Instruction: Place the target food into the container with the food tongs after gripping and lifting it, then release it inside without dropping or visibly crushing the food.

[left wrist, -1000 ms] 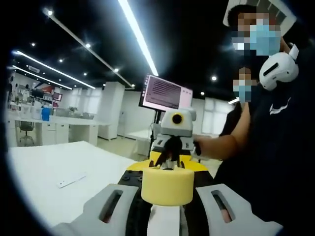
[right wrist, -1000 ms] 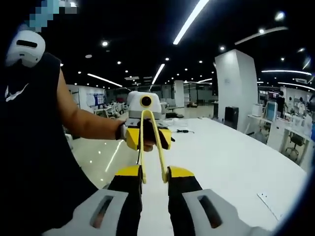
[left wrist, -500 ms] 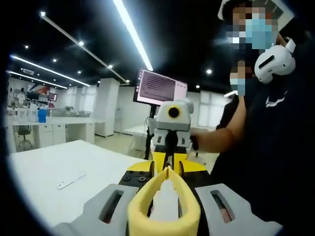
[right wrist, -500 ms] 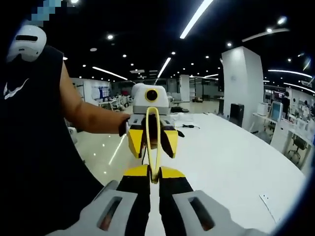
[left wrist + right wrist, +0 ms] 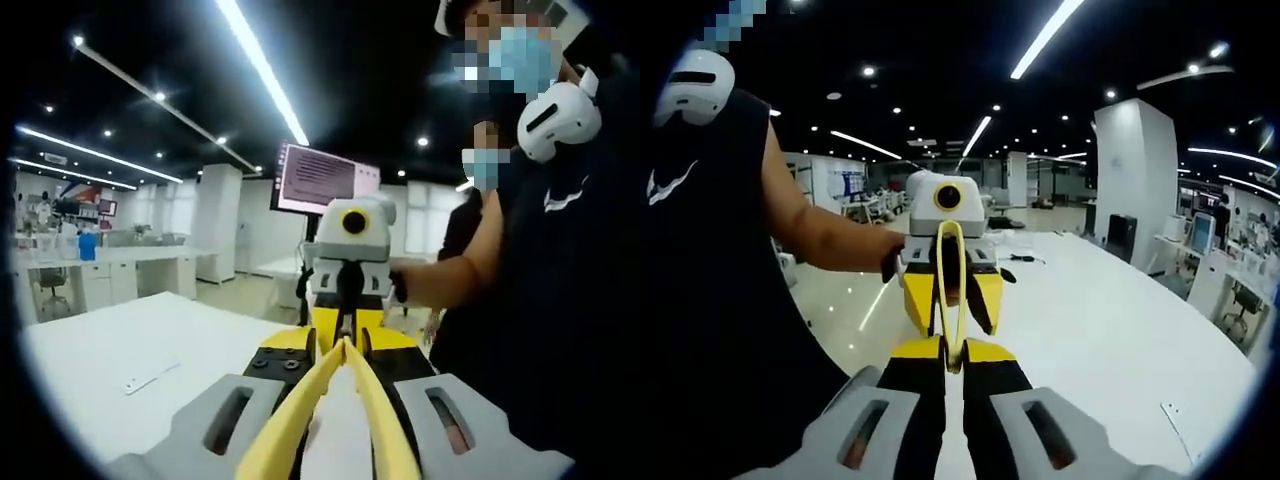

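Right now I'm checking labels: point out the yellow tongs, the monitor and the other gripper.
yellow tongs (image 5: 352,400), left gripper view, right arm.
monitor (image 5: 322,178), left gripper view, screen centre.
right gripper (image 5: 345,330), left gripper view, between its fingertips.

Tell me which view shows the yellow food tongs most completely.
The right gripper view: the yellow food tongs appear whole there, a narrow loop running from the right gripper up to the left gripper. The left gripper view shows them as two spread arms, cut off at the bottom edge.
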A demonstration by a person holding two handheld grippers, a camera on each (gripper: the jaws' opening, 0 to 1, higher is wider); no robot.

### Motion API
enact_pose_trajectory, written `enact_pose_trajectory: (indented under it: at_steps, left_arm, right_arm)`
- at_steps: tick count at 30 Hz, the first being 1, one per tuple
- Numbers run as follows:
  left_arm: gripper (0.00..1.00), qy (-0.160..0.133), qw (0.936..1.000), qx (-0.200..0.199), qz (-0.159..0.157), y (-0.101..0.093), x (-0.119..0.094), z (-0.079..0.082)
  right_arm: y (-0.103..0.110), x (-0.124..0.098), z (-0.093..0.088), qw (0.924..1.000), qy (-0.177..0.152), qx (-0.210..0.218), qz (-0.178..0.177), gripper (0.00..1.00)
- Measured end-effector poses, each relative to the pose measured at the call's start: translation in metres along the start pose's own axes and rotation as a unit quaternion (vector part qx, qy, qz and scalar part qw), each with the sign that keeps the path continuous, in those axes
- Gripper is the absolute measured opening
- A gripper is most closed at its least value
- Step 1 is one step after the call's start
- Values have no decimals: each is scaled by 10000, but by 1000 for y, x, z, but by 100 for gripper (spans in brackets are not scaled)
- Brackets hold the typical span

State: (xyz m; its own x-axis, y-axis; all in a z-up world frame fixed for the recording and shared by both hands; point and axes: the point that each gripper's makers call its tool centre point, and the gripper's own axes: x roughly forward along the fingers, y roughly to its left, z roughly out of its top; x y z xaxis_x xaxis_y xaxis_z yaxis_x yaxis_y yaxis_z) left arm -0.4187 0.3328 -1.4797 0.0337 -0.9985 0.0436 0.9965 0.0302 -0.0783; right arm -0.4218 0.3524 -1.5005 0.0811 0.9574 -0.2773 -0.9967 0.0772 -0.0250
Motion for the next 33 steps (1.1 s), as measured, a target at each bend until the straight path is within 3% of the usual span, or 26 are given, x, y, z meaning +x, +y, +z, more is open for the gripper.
enact_pose_trajectory:
  at_steps: [11,17,26,33]
  left_arm:
    - [15,197,9996,167,-133,-8,-1,0]
    - [14,-7,9999,66,-109,-8,-2,7]
    - [15,23,9999,161,-56,-7,-8,12]
    - [14,21,9996,128,-236,-16,-4,11]
  right_arm:
    - [4,0,0,9999,104,11,102,3]
    - [4,-1,6,9999,-47,116,54,3]
    - [6,-2,13,9996,-230,128,40,2]
    - [8,-2,17,9999,-135,12,97,2]
